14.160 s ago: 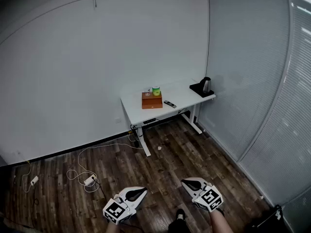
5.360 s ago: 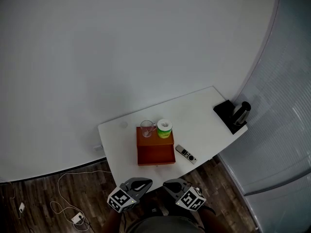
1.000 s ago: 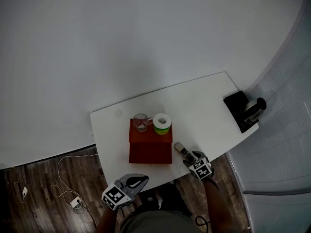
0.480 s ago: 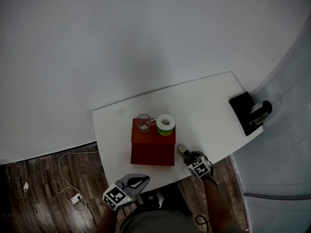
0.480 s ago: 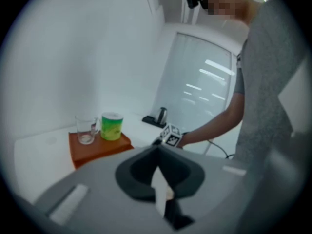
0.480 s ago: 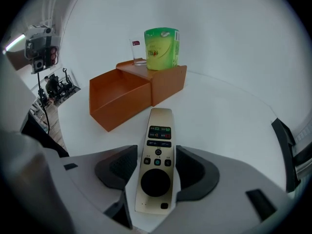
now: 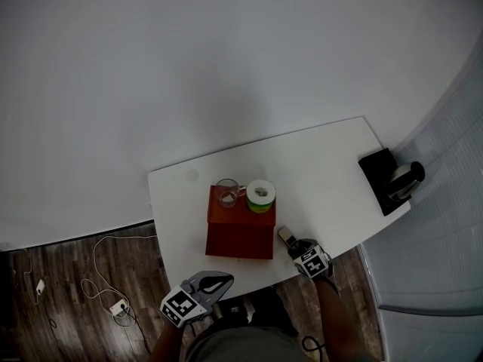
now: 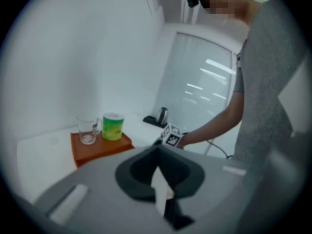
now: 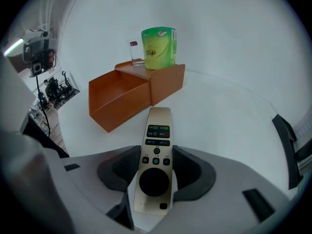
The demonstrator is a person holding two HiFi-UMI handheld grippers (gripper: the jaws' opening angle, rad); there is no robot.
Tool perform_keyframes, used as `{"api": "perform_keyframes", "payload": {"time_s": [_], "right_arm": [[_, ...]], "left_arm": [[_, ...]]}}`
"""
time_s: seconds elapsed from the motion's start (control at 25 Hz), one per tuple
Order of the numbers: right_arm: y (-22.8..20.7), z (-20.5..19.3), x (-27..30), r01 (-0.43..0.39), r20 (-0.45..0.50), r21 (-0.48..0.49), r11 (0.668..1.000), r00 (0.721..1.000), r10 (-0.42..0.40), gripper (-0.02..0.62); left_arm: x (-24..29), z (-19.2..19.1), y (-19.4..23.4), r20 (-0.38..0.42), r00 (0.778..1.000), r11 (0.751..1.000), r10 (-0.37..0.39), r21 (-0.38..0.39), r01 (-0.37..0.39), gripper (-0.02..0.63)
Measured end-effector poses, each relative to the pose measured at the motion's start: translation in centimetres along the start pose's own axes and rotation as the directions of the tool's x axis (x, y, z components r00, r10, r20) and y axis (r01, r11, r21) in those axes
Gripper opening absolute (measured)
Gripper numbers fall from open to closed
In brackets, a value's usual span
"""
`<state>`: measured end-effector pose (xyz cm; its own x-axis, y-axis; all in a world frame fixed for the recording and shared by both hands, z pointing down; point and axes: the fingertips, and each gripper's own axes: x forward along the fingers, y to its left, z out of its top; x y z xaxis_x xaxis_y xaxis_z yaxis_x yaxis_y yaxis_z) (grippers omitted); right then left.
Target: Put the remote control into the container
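Note:
A gold remote control (image 9: 157, 150) lies on the white table (image 7: 324, 172), just right of the orange box (image 9: 117, 99), whose open compartment faces me. My right gripper (image 9: 156, 155) straddles the remote's lower half; its jaws are closing and both pads touch the remote's sides. In the head view the right gripper (image 7: 296, 246) covers most of the remote (image 7: 284, 235) beside the box (image 7: 240, 236). My left gripper (image 7: 215, 283) hangs shut and empty off the table's front edge, away from the box.
A green cup (image 7: 261, 195) and a clear glass (image 7: 226, 193) stand on the box's closed far part. A kettle on a black base (image 7: 392, 181) sits at the table's right end. Cables and a power strip (image 7: 117, 306) lie on the wooden floor.
Over the last second the right gripper settled over the remote and its jaws narrowed around it. The left gripper stayed low at the front edge.

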<state>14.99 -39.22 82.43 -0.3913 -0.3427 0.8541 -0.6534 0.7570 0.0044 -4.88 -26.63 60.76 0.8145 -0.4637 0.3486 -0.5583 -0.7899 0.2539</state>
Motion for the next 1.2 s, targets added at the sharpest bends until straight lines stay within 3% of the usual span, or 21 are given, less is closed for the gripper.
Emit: {"api": "perform_keyframes", "payload": {"time_s": [0.16, 0.64, 1.2], "right_arm": [[0.2, 0.1, -0.7, 0.019, -0.010, -0.010, 1.000, 1.000, -0.019, 0.215], [0.3, 1.0, -5.5, 0.116, 0.080, 0.018, 0.993, 0.990, -0.117, 0.215], [4.0, 0.8, -9.9, 0.168, 0.152, 0.034, 0.985, 0.973, -0.171, 0.215]], "left_arm": [[-0.3, 0.2, 0.0, 0.004, 1.000, 1.000, 0.004, 0.006, -0.004, -0.002], [-1.4, 0.6, -2.0, 0.021, 0.999, 0.997, -0.036, 0.062, 0.034, -0.002], [-5.5, -0.3, -3.2, 0.040, 0.999, 0.994, -0.015, 0.107, 0.011, -0.002]]}}
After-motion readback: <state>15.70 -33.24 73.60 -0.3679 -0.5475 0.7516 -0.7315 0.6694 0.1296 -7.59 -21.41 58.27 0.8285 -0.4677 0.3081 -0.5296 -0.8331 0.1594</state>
